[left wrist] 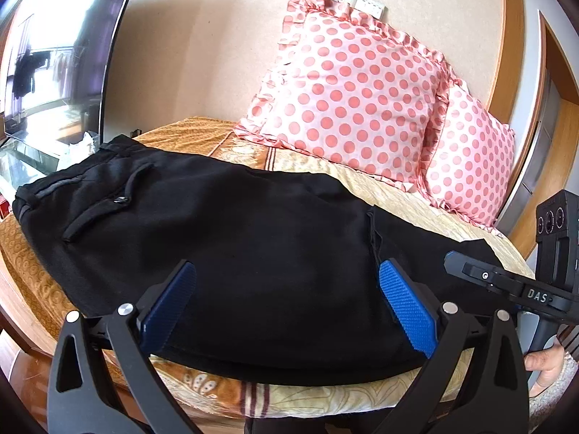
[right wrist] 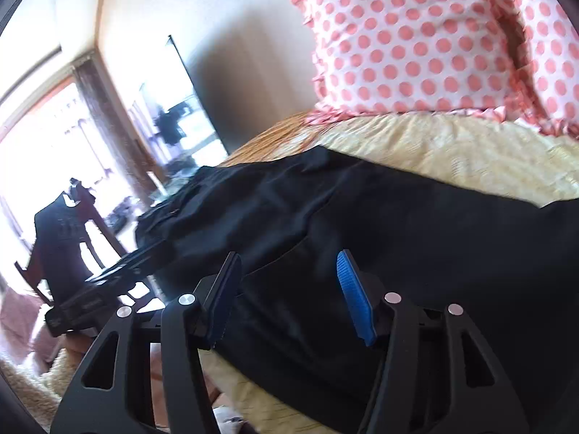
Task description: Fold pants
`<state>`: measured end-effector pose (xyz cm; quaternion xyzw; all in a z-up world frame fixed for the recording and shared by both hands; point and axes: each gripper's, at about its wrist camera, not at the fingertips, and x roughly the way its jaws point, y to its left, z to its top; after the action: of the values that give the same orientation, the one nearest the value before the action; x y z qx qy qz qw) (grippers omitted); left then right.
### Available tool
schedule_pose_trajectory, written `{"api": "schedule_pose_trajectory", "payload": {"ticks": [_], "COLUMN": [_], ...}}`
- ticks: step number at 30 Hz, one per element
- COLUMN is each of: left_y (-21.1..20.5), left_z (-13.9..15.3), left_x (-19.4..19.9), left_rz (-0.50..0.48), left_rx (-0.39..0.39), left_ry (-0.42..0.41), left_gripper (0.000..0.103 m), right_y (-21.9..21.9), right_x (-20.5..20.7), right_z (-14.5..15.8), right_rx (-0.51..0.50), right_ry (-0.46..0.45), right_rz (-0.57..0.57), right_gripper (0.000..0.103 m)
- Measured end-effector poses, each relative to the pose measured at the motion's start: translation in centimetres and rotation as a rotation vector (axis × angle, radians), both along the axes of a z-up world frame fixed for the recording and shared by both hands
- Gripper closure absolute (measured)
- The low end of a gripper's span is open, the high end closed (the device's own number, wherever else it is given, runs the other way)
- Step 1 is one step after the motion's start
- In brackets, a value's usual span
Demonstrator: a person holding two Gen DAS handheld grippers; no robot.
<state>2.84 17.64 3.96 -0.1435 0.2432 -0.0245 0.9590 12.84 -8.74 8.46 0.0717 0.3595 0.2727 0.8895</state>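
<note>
the black pants (left wrist: 231, 238) lie folded lengthwise across the bed (left wrist: 391, 188), waistband toward the far left corner and the leg ends running off to the right, their near edge close to the bed's front edge. between the pants and the two polka-dot pillows (left wrist: 347, 94) a strip of yellow blanket (right wrist: 434, 152) stays bare. the left gripper (left wrist: 286, 289) hangs over the near middle of the pants with its blue pads spread wide and nothing between them. the right gripper (right wrist: 289, 282) hovers over the leg end, its jaws about half apart and no cloth pinched. only the left wrist view shows the waistband, the pocket and the wall sockets (left wrist: 356, 0), plus the right gripper's body and the hand (left wrist: 546, 365) under it. only the right wrist view, which is blurred, shows the bright window (right wrist: 43, 137) and a wooden chair (right wrist: 83, 224).
</note>
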Motion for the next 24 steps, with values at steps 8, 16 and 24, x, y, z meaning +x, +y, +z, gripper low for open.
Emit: {"api": "schedule_pose_trajectory", "payload": {"ticks": [8,16,24], "left_y": [4.7,13.7,20.1], "left_z": [1.0,1.2,-1.4], "left_x": [-1.3,-3.2,-2.2], "left_rz": [0.144,0.32,0.338], "left_rx": [-0.035,-0.297,-0.606], "left_ry": [-0.01,0.016,0.104], "left_gripper": [0.002,0.002,0.002], "right_y": [5.0,5.7,3.9], "right_x": [-1.0,-1.5,-0.1], "right_z": [-2.9,-2.5,-3.0], "right_rx": [-0.368,-0.381,-0.269], "right_ry": [-0.05,-0.074,0.028], "right_rz": [0.048,0.079,0.07], "right_gripper": [0.047,0.046,0.034]}}
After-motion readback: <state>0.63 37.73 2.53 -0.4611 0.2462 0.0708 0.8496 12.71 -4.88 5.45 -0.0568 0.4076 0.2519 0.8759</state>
